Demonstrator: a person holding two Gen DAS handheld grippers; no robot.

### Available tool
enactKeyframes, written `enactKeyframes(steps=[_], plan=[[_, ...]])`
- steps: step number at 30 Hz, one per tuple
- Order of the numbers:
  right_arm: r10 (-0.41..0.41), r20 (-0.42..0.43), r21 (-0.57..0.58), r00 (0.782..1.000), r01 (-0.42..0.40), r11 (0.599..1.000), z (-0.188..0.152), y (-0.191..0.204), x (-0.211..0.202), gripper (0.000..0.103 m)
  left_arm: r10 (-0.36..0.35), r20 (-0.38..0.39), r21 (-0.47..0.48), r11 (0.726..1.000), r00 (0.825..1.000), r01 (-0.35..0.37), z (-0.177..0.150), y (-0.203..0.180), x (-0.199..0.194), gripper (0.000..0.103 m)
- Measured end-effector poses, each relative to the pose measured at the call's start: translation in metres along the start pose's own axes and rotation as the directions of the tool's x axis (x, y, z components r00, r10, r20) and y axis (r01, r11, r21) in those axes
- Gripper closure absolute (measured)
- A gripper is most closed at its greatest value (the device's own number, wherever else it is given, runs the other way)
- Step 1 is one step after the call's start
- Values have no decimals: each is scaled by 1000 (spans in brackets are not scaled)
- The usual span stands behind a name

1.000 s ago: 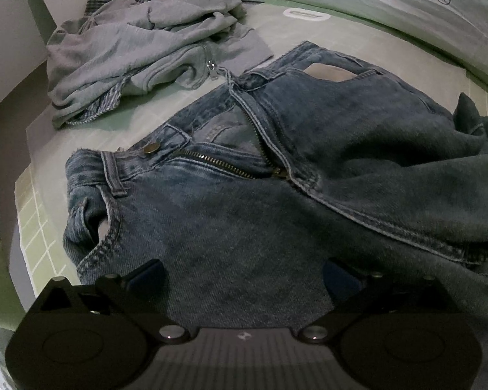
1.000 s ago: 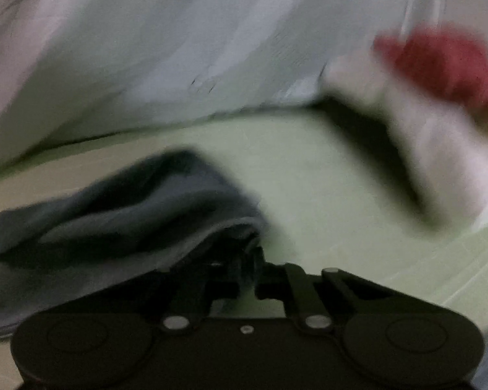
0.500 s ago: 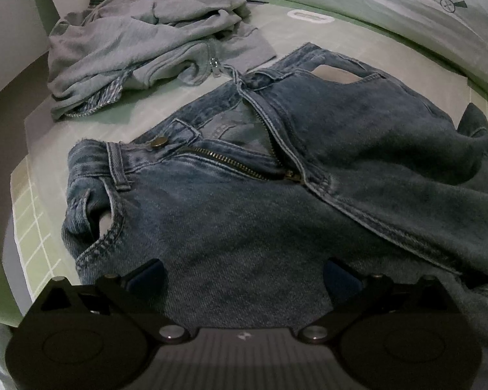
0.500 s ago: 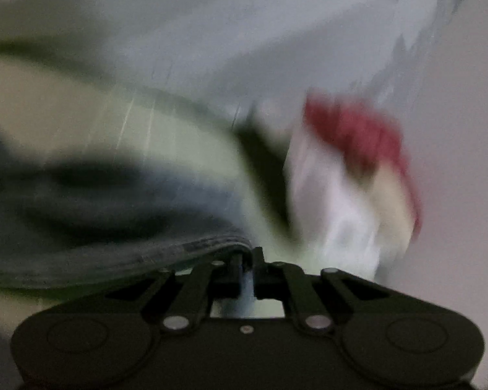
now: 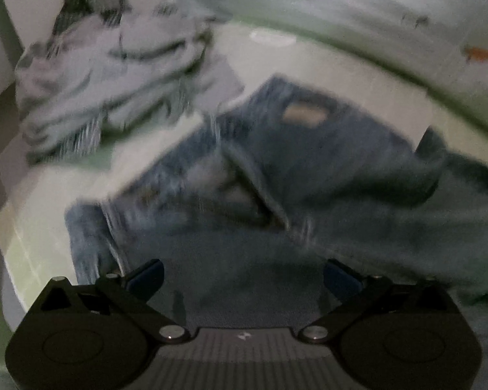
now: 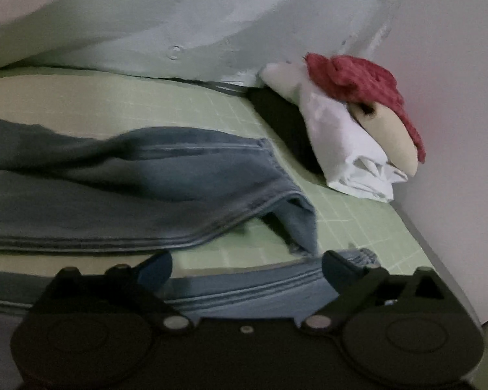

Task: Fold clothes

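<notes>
Blue jeans (image 5: 309, 169) lie spread on the pale green gridded mat (image 5: 309, 61), waistband toward the left, fly unzipped; the left wrist view is blurred by motion. My left gripper (image 5: 243, 276) hovers open just above the upper thigh of the jeans, nothing between its fingers. In the right wrist view the jeans' leg ends (image 6: 185, 188) lie on the mat (image 6: 341, 214), one hem folded over. My right gripper (image 6: 246, 268) is open above the nearer leg hem (image 6: 276, 289), holding nothing.
A crumpled grey hoodie (image 5: 114, 74) with a checked garment behind it lies at the mat's far left. Folded clothes, white (image 6: 338, 149), beige and red (image 6: 367, 81), are stacked against the wall at the right. A pale quilt (image 6: 211, 16) borders the far side.
My right gripper has opened and let go of the jeans leg, which now lies on the mat. The left gripper has moved, blurring its view, and the jeans sit farther from it.
</notes>
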State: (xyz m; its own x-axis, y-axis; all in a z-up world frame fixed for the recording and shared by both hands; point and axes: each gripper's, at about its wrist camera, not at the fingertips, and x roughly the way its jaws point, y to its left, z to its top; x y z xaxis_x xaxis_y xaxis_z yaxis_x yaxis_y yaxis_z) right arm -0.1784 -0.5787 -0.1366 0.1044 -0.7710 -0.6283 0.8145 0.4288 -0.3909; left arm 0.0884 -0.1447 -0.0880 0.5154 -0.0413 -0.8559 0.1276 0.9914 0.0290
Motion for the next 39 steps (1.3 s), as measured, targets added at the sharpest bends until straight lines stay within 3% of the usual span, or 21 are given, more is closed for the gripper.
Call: enactKeyframes(steps=[4, 7, 10, 12, 14, 19, 21, 23, 25, 26, 27, 30, 34, 37, 39], plan=[[23, -14, -19, 1000, -24, 1000, 3, 29, -16, 3, -37, 59, 61, 998, 998, 33, 34, 6, 4, 0], [25, -30, -14, 999, -25, 1000, 7, 49, -25, 3, -35, 63, 95, 995, 997, 29, 59, 8, 20, 3], [26, -43, 8, 999, -26, 1000, 12, 67, -36, 3, -70, 47, 124, 990, 996, 64, 81, 9, 38, 11], [20, -54, 12, 998, -20, 1000, 16, 79, -41, 3, -110, 34, 144, 984, 993, 104, 96, 8, 55, 24], [11, -69, 15, 998, -10, 1000, 21, 89, -45, 3, -131, 24, 154, 980, 991, 125, 107, 5, 71, 27], [-4, -92, 73, 996, 10, 997, 38, 115, -63, 3, -181, -2, 176, 968, 984, 178, 136, 0, 112, 25], [0, -79, 57, 997, 5, 998, 43, 126, -72, 3, -200, -13, 185, 962, 980, 199, 148, -2, 129, 17], [-4, -65, 38, 998, 6, 999, 47, 136, -81, 3, -220, -24, 193, 956, 975, 220, 159, -4, 145, 18], [-12, -51, 17, 999, 13, 1000, 50, 145, -90, 3, -261, -33, 187, 947, 965, 262, 162, -5, 153, 35], [-14, -47, 9, 999, 15, 1000, 51, 149, -93, 3, -274, -31, 167, 947, 961, 276, 163, -3, 153, 57], [-11, -53, 14, 999, 12, 1000, 51, 152, -95, 3, -282, -27, 143, 948, 959, 283, 164, 0, 153, 70], [-18, -61, 8, 998, 19, 1000, 51, 161, -98, 3, -311, 8, 71, 948, 950, 310, 170, 13, 148, 84], [-10, -61, 12, 998, 10, 1000, 48, 163, -102, 3, -240, 124, -23, 969, 963, 245, 189, 47, 133, 87], [17, -70, 25, 997, -15, 1000, 42, 159, -102, 3, -217, 89, -68, 972, 972, 223, 192, 61, 141, 85], [34, -74, 22, 997, -33, 999, 37, 154, -102, 3, -196, 70, -61, 978, 978, 200, 190, 61, 141, 75]])
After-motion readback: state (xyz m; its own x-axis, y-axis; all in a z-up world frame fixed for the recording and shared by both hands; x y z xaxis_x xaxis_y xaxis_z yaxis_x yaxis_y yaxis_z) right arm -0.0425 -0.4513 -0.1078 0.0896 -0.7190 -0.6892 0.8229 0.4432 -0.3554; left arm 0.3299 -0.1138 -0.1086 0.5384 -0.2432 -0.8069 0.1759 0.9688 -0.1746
